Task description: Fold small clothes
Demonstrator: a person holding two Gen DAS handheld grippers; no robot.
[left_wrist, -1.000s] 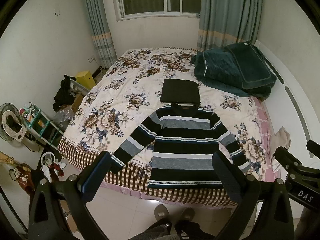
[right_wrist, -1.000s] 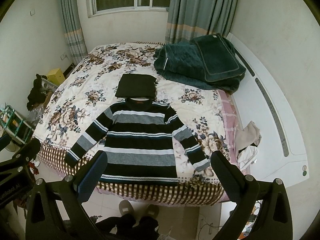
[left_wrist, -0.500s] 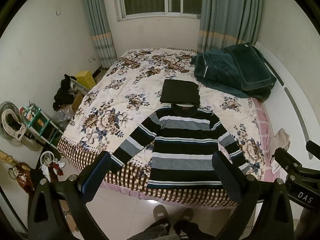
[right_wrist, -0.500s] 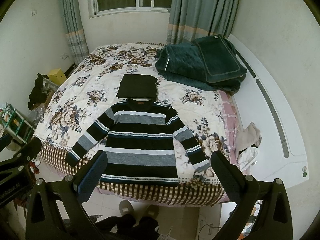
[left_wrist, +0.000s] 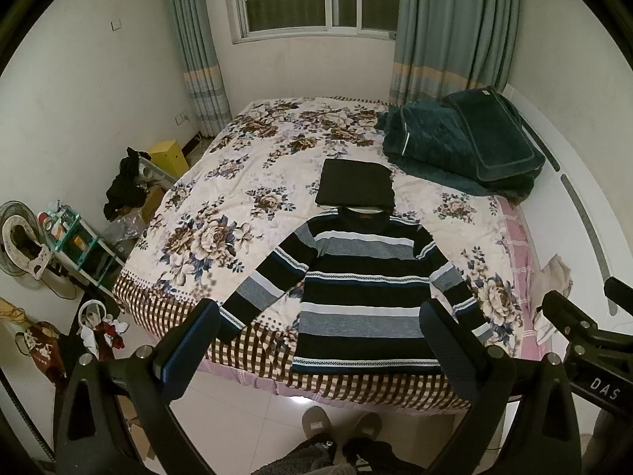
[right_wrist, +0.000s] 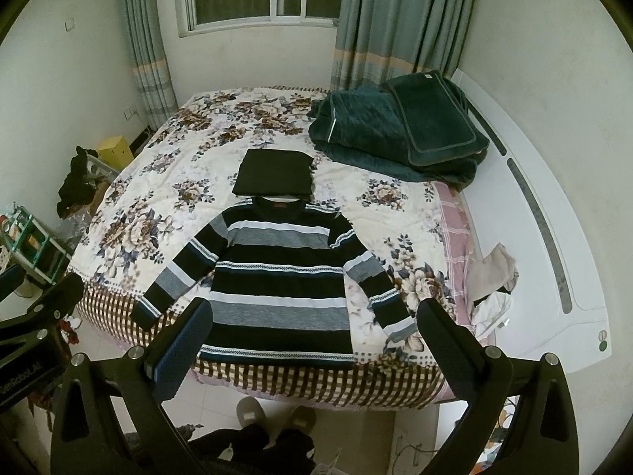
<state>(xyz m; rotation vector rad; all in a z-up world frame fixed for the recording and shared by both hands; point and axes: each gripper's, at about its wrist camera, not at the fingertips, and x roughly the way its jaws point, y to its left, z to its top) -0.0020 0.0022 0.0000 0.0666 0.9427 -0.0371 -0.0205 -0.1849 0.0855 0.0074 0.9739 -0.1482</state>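
A black, grey and white striped sweater (left_wrist: 362, 289) lies flat on the floral bedspread, sleeves spread, hem at the bed's near edge; it also shows in the right wrist view (right_wrist: 279, 277). A folded black garment (left_wrist: 356, 188) lies just beyond its collar, and shows in the right wrist view (right_wrist: 273, 178) too. My left gripper (left_wrist: 316, 340) is open and empty, held above the floor in front of the bed. My right gripper (right_wrist: 312, 340) is open and empty, held likewise before the hem.
A dark green quilt (left_wrist: 463, 146) is piled at the bed's far right. A white headboard (right_wrist: 534, 237) runs along the right. Clutter, a shelf (left_wrist: 75, 241) and a yellow box (left_wrist: 168, 156) stand on the left floor. The person's slippers (left_wrist: 340, 423) are below.
Both views have shifted very slightly; the sweater and the folded garment have not moved. Both grippers stay open.
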